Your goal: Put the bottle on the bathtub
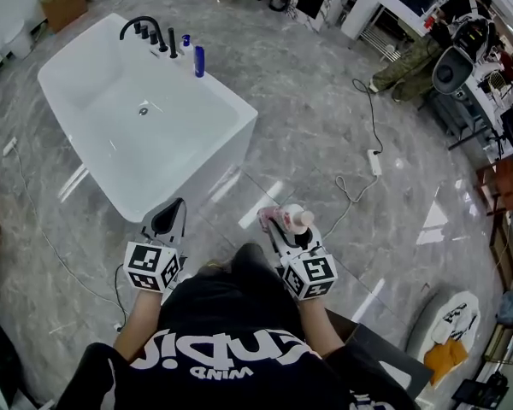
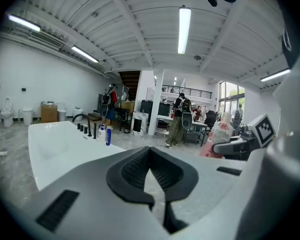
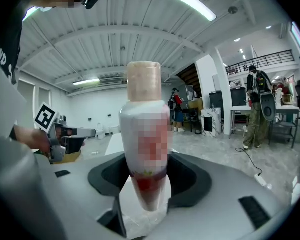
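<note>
"Pink and white plastic, that bottle (image 1: 284,219). Where is it?"

"In the right tongs (image 1: 292,229). The right gripper view shows both dark pads pinching its narrow lower end, with the beige cap uppermost. It hangs over the grey marble floor (image 1: 325,101), off to the right of the bathtub (image 1: 103,84) and clear of it."

"And the left tongs (image 1: 167,219)?"

"Pressed together, tips meeting, with nothing between them. In the head view their tip overlaps the tub's near corner; I cannot tell whether it touches."

"How are the arms set?"

"Both bare forearms reach forward from the black shirt (image 1: 231,314), side by side and about level. Each pair of tongs points ahead toward the tub, with its marker cube nearest the body. In the left gripper view the other gripper and the bottle show at the right edge."

"Any writing to read?"

"Little. The bottle's label has pink and red print with a touch of green low down, but none of it is legible. The shirt bears large white lettering (image 1: 214,353) that sits upside down in the head view, and I cannot make out the word with any confidence. The cubes carry only black-and-white square patterns."

"What stands on the tub?"

"At its far rim, a black faucet (image 1: 141,26). Just beside it stand a blue bottle (image 1: 199,61), upright, and a smaller bottle (image 1: 185,41) with a blue top."
</note>
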